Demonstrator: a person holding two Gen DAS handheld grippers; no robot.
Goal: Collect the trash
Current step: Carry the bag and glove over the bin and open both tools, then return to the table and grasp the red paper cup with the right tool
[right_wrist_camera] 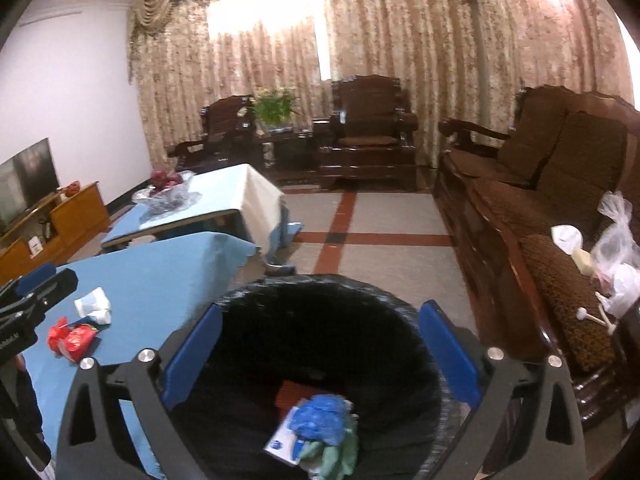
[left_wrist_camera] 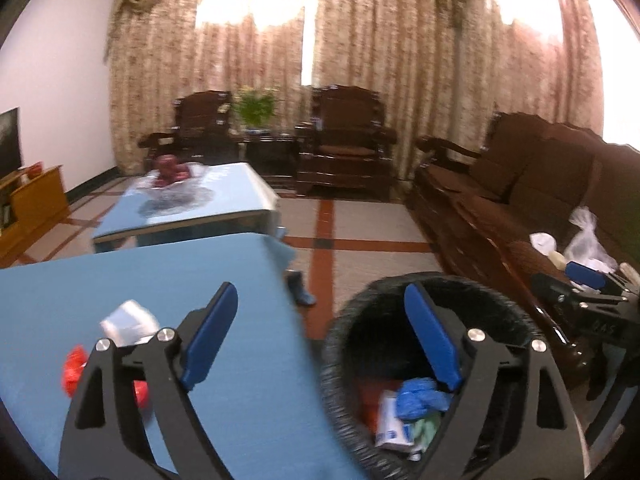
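Note:
A black trash bin [left_wrist_camera: 344, 344] [right_wrist_camera: 248, 300] stands on the floor beside the blue table [left_wrist_camera: 224, 412] [right_wrist_camera: 160, 276]. Inside lie a blue wad [left_wrist_camera: 420, 396] [right_wrist_camera: 318, 418], a white packet [left_wrist_camera: 390, 424] [right_wrist_camera: 282, 442] and green scraps. My left gripper [left_wrist_camera: 320, 340] is open and empty, straddling the table edge and the bin rim. My right gripper [right_wrist_camera: 320, 352] is open and empty over the bin's mouth. On the table lie a red wrapper [left_wrist_camera: 74, 368] [right_wrist_camera: 72, 338] and a white crumpled wrapper [left_wrist_camera: 128, 322] [right_wrist_camera: 94, 306].
A second blue-topped table [left_wrist_camera: 192, 208] [right_wrist_camera: 208, 196] with a fruit bowl stands beyond. A brown sofa [left_wrist_camera: 520, 208] [right_wrist_camera: 540, 208] on the right holds plastic bags [left_wrist_camera: 584, 240] [right_wrist_camera: 616, 256]. Armchairs and a plant stand by the curtains. A TV cabinet [left_wrist_camera: 36, 200] is at left.

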